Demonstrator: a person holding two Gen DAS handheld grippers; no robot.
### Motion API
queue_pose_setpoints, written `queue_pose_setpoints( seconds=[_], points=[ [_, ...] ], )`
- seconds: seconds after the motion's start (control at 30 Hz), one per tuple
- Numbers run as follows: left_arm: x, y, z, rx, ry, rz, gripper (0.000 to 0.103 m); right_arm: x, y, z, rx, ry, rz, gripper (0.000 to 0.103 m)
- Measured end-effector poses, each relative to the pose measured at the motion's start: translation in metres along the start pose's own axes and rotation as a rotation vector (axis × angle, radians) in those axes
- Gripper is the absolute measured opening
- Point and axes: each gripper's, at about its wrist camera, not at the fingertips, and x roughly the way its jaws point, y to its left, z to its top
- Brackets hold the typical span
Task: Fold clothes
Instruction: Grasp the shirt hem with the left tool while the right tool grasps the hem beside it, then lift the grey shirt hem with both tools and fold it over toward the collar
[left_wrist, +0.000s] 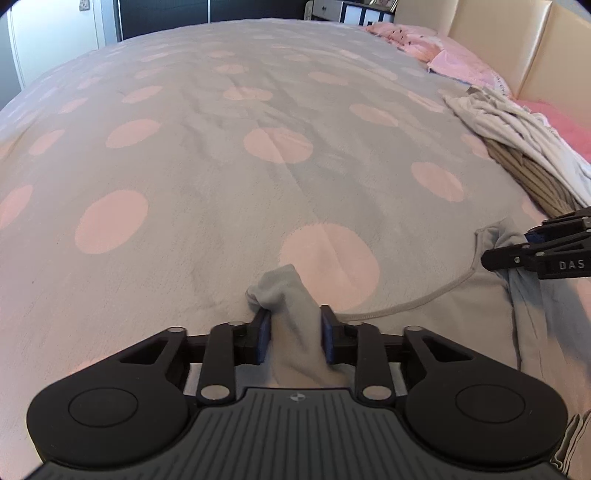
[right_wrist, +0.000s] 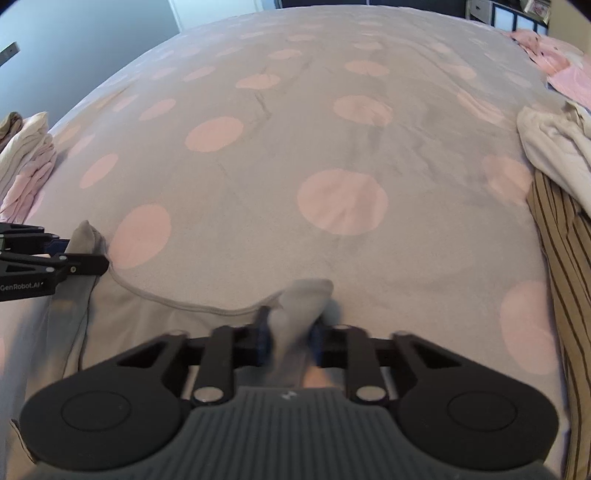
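A stack of folded clothes is sitting at the far left of the bed. The left gripper is pinching one bunched corner of a grey garment, the right gripper is pinching the other, its collar edge sagging between them. Unfolded clothes are lying at the right.

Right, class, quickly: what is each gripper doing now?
Left gripper: closed on a bunched corner of the grey garment.
Right gripper: closed on the same garment's other corner.
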Motion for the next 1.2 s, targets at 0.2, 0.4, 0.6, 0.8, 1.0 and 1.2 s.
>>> queue_pose_setpoints(
  seconds=[0.2,0.4,0.6,0.8,1.0,1.2],
  points=[
    [-0.048,0.004,-0.001,-0.013,-0.136,-0.097,0.008,-0.050,0.007,0.004,-0.063,-0.083,0.033,0.010],
    [-0.127,-0.004,-0.010,0.027,-0.245,-0.167,0.008,-0.144,0.032,-0.018,-0.150,-0.205,0.073,0.010],
    [-0.207,-0.028,-0.049,0.142,-0.327,-0.216,0.008,-0.221,0.060,-0.079,-0.222,-0.290,0.100,0.010],
    [-0.242,-0.061,-0.109,0.278,-0.320,-0.226,0.008,-0.252,0.083,-0.153,-0.355,-0.339,0.114,0.012],
    [-0.227,-0.083,-0.161,0.389,-0.209,-0.223,0.008,-0.240,0.093,-0.215,-0.496,-0.302,0.110,0.014],
    [-0.203,-0.103,-0.202,0.521,-0.107,-0.201,0.008,-0.222,0.107,-0.259,-0.658,-0.257,0.094,0.017]
  ],
)
